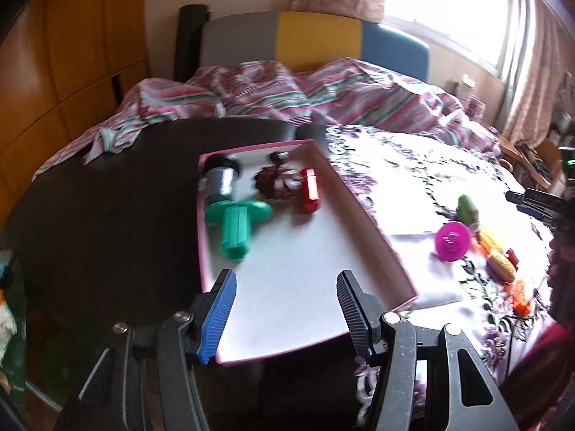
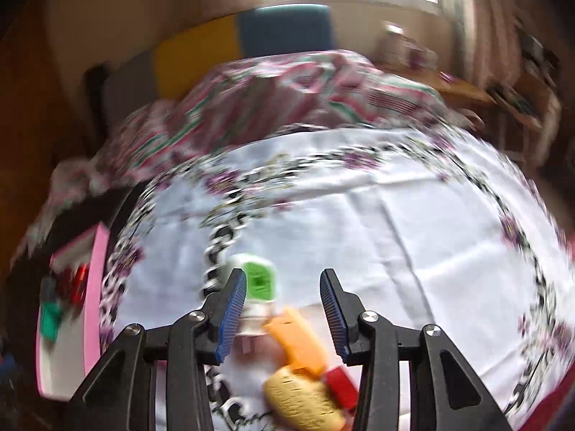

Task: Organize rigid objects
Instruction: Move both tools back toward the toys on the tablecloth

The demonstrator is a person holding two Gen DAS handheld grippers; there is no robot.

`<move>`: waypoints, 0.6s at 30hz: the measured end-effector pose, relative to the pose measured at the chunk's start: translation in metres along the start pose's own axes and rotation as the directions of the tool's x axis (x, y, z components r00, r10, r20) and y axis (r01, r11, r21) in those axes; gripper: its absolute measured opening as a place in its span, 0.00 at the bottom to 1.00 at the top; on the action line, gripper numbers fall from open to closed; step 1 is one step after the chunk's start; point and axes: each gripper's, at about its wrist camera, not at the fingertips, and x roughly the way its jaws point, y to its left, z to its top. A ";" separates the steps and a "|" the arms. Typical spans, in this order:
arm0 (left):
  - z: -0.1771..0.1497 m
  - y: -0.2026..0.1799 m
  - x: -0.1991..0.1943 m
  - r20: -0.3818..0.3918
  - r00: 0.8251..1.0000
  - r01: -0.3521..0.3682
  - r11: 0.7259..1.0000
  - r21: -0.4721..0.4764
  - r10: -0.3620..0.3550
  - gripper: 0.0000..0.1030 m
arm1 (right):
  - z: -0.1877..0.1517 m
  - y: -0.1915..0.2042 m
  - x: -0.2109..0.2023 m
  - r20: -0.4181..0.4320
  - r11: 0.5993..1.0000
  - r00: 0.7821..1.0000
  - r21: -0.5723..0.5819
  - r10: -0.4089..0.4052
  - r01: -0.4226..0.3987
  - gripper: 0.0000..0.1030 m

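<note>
My left gripper [image 1: 286, 274] stands open above the near end of a shallow pink-edged box [image 1: 359, 208]. Nothing is between its fingers. In the box lie a green plastic piece [image 1: 235, 228], a red piece [image 1: 309, 194], a silver and black cylinder [image 1: 221, 179] and a brown item [image 1: 275, 183]. On the flowered cloth to the right lie a magenta round toy [image 1: 452, 241], a green toy [image 1: 467, 208] and a corn toy [image 1: 501, 267]. My right gripper [image 2: 283, 273] is open just above a green-and-white toy [image 2: 258, 282], an orange piece [image 2: 298, 341], the corn [image 2: 302, 398] and a red piece [image 2: 339, 382]. This view is blurred.
The box rests partly on a dark round table [image 1: 107, 215] and partly on the white flowered cloth [image 2: 395, 215]. A bed with a striped pink blanket [image 1: 323, 97] lies behind. A wooden wardrobe [image 1: 54, 54] stands on the left, and a window with curtains [image 1: 449, 0] on the right.
</note>
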 end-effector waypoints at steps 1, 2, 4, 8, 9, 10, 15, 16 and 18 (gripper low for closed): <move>0.001 -0.006 0.001 0.001 1.000 0.011 1.000 0.013 -0.011 0.58 | 0.002 -0.011 0.000 -0.003 0.998 1.000 0.058 0.002 -0.002 0.42; 0.003 -0.015 0.003 -0.002 1.000 0.030 0.999 0.030 -0.030 0.58 | 0.005 -0.018 -0.002 0.008 0.995 1.000 0.096 0.002 -0.003 0.42; 0.006 -0.031 0.007 -0.018 0.997 0.071 0.996 0.057 -0.070 0.58 | 0.006 -0.026 -0.004 0.017 0.992 1.000 0.125 -0.019 0.016 0.42; 0.012 -0.065 0.013 -0.044 0.991 0.134 0.985 0.111 -0.130 0.58 | 0.006 -0.032 -0.004 0.000 0.988 1.000 0.157 0.010 -0.010 0.42; 0.013 -0.074 0.016 -0.051 0.988 0.153 0.980 0.128 -0.148 0.60 | 0.005 -0.031 -0.003 -0.003 0.988 1.000 0.155 0.010 -0.009 0.42; 0.014 -0.082 0.018 -0.057 0.985 0.168 0.976 0.140 -0.162 0.62 | 0.006 -0.030 -0.003 -0.005 0.988 1.000 0.155 0.013 -0.012 0.42; 0.025 -0.121 0.042 -0.108 0.970 0.233 0.956 0.179 -0.216 0.80 | 0.004 -0.031 -0.001 -0.017 0.987 0.999 0.160 0.028 -0.025 0.42; 0.027 -0.130 0.047 -0.114 0.967 0.246 0.952 0.185 -0.228 0.83 | 0.004 -0.032 0.000 -0.019 0.986 0.999 0.163 0.033 -0.029 0.42; 0.030 -0.142 0.056 -0.123 0.959 0.276 0.940 0.202 -0.255 0.87 | 0.004 -0.033 0.000 -0.020 0.985 0.999 0.171 0.037 -0.033 0.42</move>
